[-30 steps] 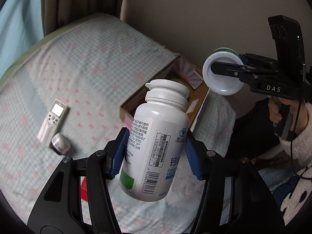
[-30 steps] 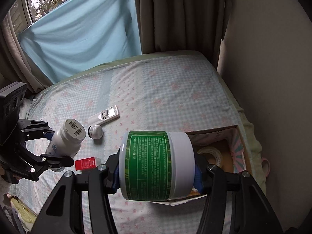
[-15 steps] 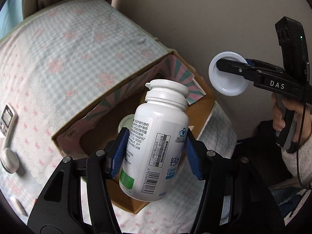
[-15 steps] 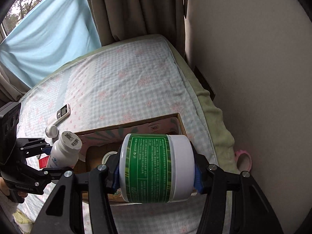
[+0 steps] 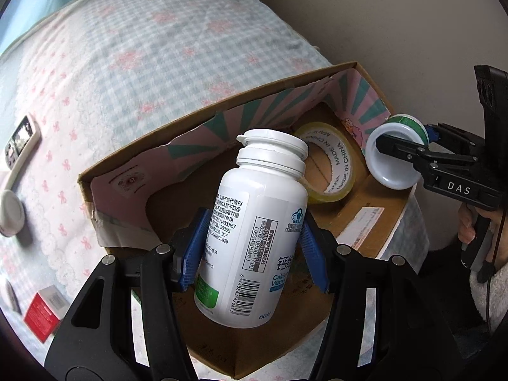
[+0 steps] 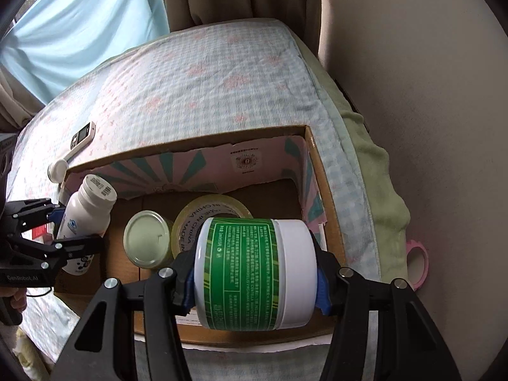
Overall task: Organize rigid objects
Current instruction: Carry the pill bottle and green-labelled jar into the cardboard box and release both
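Note:
My left gripper [image 5: 254,254] is shut on a white pill bottle [image 5: 254,231], held tilted over the open cardboard box [image 5: 203,127]. That bottle [image 6: 87,209] also shows at the box's left end in the right wrist view. My right gripper [image 6: 255,273] is shut on a white jar with a green label [image 6: 250,273], held sideways above the box's [image 6: 311,171] right half. The jar's white bottom [image 5: 393,158] appears at the right in the left wrist view. Inside the box lie a roll of clear tape [image 5: 330,165] and a pale-lidded jar [image 6: 147,238].
The box sits on a checked bedspread [image 5: 143,47] by a wall [image 6: 428,95]. A white thermometer-like device [image 5: 16,165] and a red box [image 5: 44,311] lie on the bed to the left. A pink ring [image 6: 417,263] lies between bed and wall. Curtains [image 6: 79,25] hang behind.
Both grippers have come down and over the cardboard box with their loads still gripped. The box fills much more of both views, and its tape roll and lidded jar have come into sight.

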A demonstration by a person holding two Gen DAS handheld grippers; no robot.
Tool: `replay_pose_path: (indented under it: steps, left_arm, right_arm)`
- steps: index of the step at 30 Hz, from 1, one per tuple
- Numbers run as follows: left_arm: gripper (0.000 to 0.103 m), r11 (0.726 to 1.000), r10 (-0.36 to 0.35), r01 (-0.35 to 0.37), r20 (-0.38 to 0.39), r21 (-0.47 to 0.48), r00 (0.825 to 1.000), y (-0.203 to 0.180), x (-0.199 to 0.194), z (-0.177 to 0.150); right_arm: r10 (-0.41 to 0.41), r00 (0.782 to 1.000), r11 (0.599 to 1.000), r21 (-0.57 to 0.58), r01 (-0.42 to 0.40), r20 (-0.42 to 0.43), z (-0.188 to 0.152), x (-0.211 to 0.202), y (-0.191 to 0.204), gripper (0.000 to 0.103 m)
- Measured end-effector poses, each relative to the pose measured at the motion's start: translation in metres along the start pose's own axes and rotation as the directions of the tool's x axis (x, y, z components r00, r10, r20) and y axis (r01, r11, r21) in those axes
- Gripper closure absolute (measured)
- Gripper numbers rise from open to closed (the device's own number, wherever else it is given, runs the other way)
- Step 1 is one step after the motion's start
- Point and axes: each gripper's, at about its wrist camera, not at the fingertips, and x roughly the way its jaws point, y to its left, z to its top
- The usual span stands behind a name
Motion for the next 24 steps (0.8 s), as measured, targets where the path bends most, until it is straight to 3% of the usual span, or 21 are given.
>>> replay_pose_path:
  steps: [4,5,6,7,8,11,24]
  left_arm:
    - [0.048,0.999,0.046,-0.046,0.008,-0.023,0.999,-0.004,-0.007,0.003]
    - [0.036,0.999,0.043,-0.042,0.022,-0.021,0.999,-0.006,-0.012,0.005]
    - [0.002,0.999,0.045,-0.045,0.036,-0.013,0.998,-0.008,-0.018,0.007]
    - [0.002,0.998,0.06,-0.06,0.059,-0.002,0.996,-0.011,-0.025,0.008]
    - [0.0,0.997,0.079,-0.08,0.074,0.013,0.994,-0.013,-0.03,0.009]
    - [0.0,0.99,0.131,-0.135,0.088,0.039,0.987,-0.017,-0.041,0.008]
    - [0.0,0.985,0.173,-0.173,0.085,-0.012,0.981,-0.015,-0.071,-0.024]
  right_arm:
    - [0.034,0.998,0.999,-0.014,-0.034,-0.051,0.002,0.01,-0.001,0.051]
    - [0.028,0.997,0.999,-0.023,-0.03,-0.072,0.003,0.013,0.001,0.051]
    - [0.016,0.997,0.999,-0.035,-0.018,-0.071,0.004,0.013,0.002,0.04]
    - [-0.002,0.999,0.999,-0.05,0.0,-0.045,0.004,0.009,0.005,0.028]
    - [-0.012,1.0,0.998,-0.065,0.011,-0.008,0.004,0.004,0.006,0.0]
    - [0.016,0.998,0.996,-0.088,-0.01,0.067,0.002,-0.013,0.008,0.0]
    - [0.07,0.996,0.997,-0.047,-0.067,0.061,0.004,-0.038,0.021,0.0]
